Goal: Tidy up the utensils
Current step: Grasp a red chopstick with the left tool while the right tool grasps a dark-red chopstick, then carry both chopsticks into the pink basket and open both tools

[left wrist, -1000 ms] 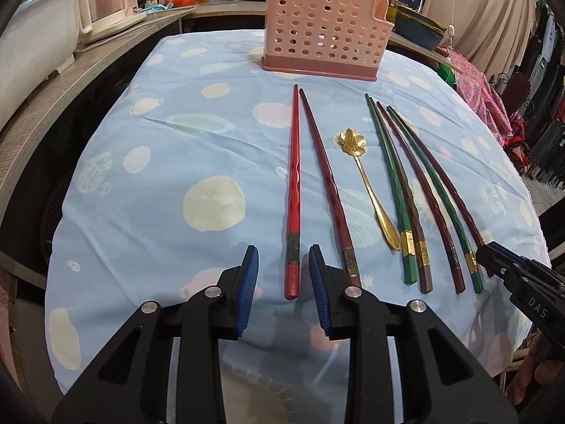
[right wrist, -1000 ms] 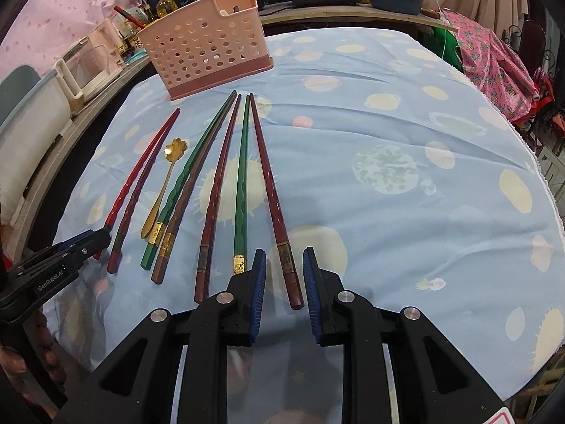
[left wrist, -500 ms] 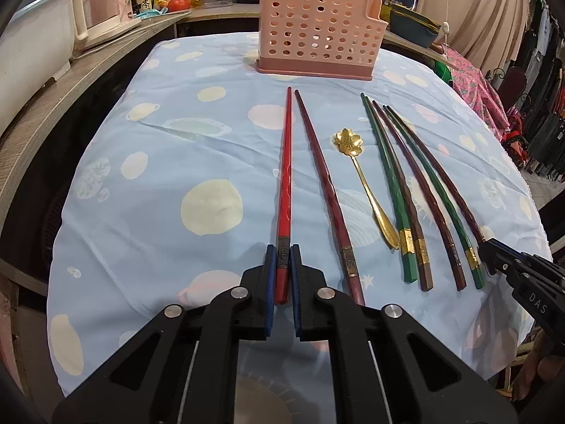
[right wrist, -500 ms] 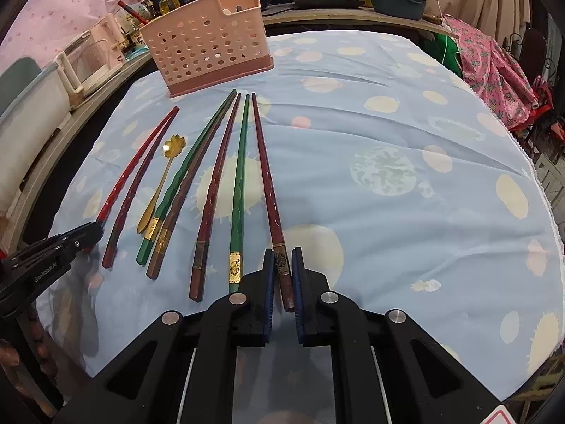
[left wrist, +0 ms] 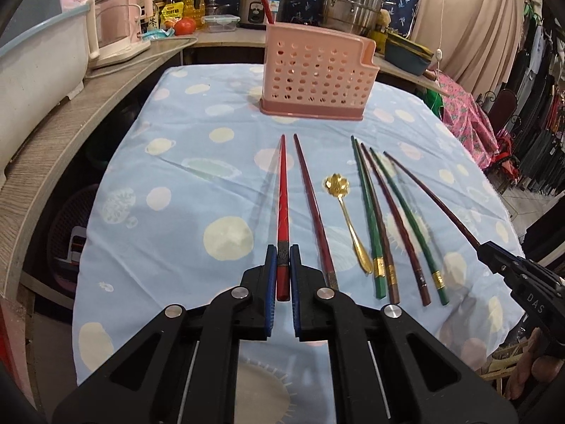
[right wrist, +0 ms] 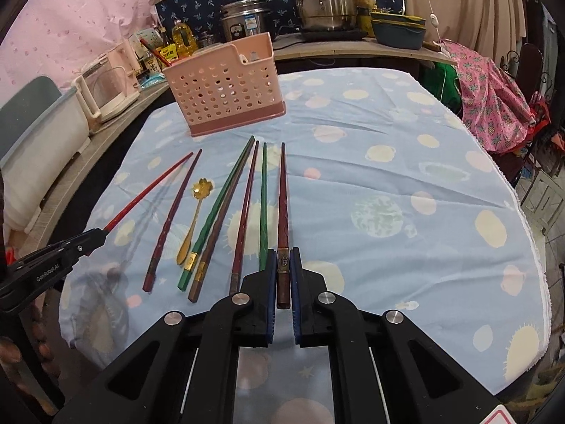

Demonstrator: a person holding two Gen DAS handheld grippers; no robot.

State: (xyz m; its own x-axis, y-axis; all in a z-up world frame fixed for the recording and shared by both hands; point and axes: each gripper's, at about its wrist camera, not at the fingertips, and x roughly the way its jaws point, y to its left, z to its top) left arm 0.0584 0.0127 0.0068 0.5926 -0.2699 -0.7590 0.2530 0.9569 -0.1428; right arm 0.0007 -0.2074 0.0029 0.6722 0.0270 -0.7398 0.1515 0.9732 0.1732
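Note:
My left gripper (left wrist: pixel 283 258) is shut on the thick end of a bright red chopstick (left wrist: pixel 282 190) and holds it lifted above the cloth, tip toward the pink perforated utensil holder (left wrist: pixel 316 72). My right gripper (right wrist: pixel 283 259) is shut on a dark brown-red chopstick (right wrist: pixel 282 198), also lifted. On the cloth lie a dark red chopstick (left wrist: pixel 312 205), a gold flower spoon (left wrist: pixel 344 208), and several green and brown chopsticks (left wrist: pixel 374 219). The holder also shows in the right wrist view (right wrist: pixel 226 88).
The table wears a blue cloth with pale dots (left wrist: pixel 183 183). A counter (left wrist: pixel 53 130) runs along the left with a white tub and pink appliance. Pots and bottles stand behind the holder (right wrist: pixel 325 0). Clothes hang at the right.
Both grippers closed from open onto a chopstick each, then lifted them off the cloth. The views rose and tilted toward the holder.

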